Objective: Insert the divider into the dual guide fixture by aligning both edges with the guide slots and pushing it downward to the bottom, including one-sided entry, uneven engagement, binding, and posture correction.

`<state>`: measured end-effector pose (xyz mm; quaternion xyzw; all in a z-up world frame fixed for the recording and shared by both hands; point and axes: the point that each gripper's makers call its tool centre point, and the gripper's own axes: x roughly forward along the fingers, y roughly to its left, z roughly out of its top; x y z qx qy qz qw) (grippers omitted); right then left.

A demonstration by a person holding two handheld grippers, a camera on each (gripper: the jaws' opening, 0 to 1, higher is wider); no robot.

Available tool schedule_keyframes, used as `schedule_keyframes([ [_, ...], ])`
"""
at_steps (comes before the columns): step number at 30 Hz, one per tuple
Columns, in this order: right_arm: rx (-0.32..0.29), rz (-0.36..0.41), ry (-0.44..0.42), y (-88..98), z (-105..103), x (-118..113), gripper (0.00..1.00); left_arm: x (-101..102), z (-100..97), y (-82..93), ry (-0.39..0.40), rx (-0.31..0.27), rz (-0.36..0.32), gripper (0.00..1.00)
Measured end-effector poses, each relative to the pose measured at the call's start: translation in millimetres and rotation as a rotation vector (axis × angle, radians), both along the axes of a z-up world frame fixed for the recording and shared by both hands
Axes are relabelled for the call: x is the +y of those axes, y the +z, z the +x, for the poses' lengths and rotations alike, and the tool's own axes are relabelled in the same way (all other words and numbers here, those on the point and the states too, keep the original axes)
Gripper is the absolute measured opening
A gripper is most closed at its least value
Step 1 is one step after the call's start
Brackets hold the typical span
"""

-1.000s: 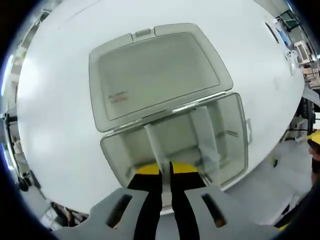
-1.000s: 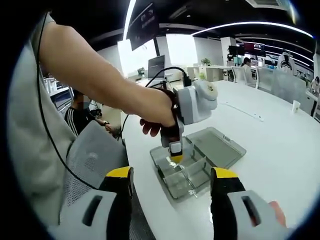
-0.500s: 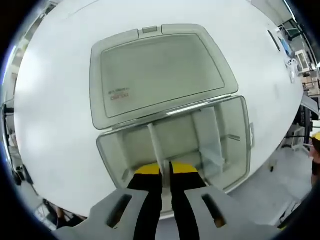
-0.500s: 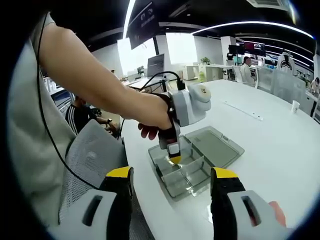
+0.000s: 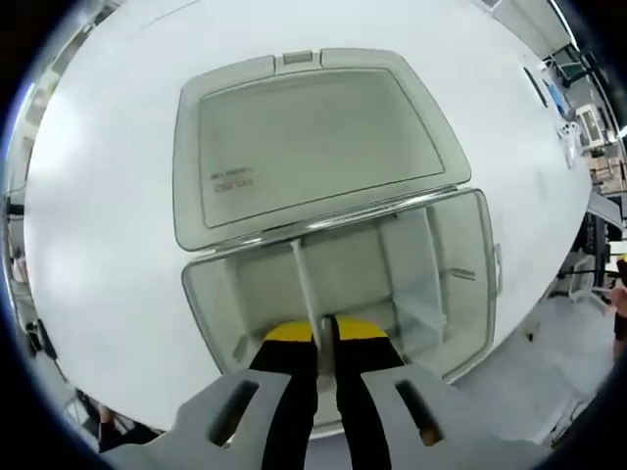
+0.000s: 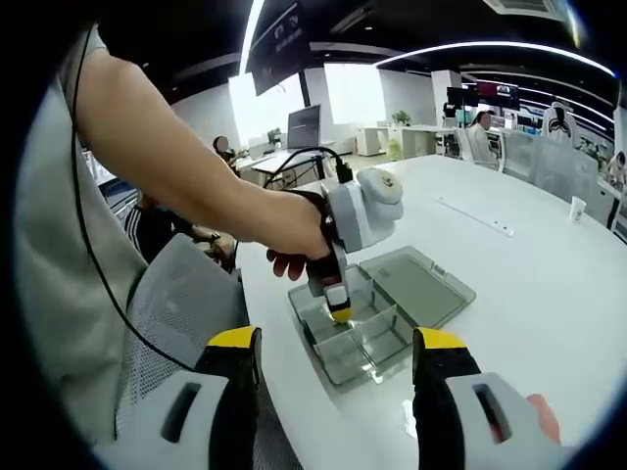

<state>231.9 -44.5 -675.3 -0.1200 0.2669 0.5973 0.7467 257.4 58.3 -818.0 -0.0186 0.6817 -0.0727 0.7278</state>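
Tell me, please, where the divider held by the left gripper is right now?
In the left gripper view, the divider stands inside the open clear box, left of centre, pinched by the left gripper.

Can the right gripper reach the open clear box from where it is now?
Probably yes: the right gripper hangs open short of the box, with bare table between. The left gripper, already inside the box, may crowd it.

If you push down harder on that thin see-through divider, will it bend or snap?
The divider looks like a thin clear plastic strip, so it may flex a little if pushed crooked. The left claw is shut on its top edge, and the box walls seem to guide it. Probably light, and likelier to jam than snap.
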Motion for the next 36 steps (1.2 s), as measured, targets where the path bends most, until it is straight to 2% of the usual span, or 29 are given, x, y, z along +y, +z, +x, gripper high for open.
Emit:
schedule_keyframes([
  [9,-0.004,0.001,-0.002,0.6,1,0,0.60,0,1.3,-0.7,-0.002,-0.013,-0.017,0.04],
  [13,-0.003,0.001,-0.005,0.2,1,0,0.60,-2,-1.2,1.7,-0.001,-0.018,-0.051,0.06],
  [23,-0.003,0.010,-0.002,0.5,0,3,0.60,0,3.2,8.7,0.037,-0.099,-0.141,0.13],
  [36,-0.009,0.016,0.009,3.6,-1,8,0.60,0,-7.4,24.5,0.065,-0.141,-0.223,0.14],
])
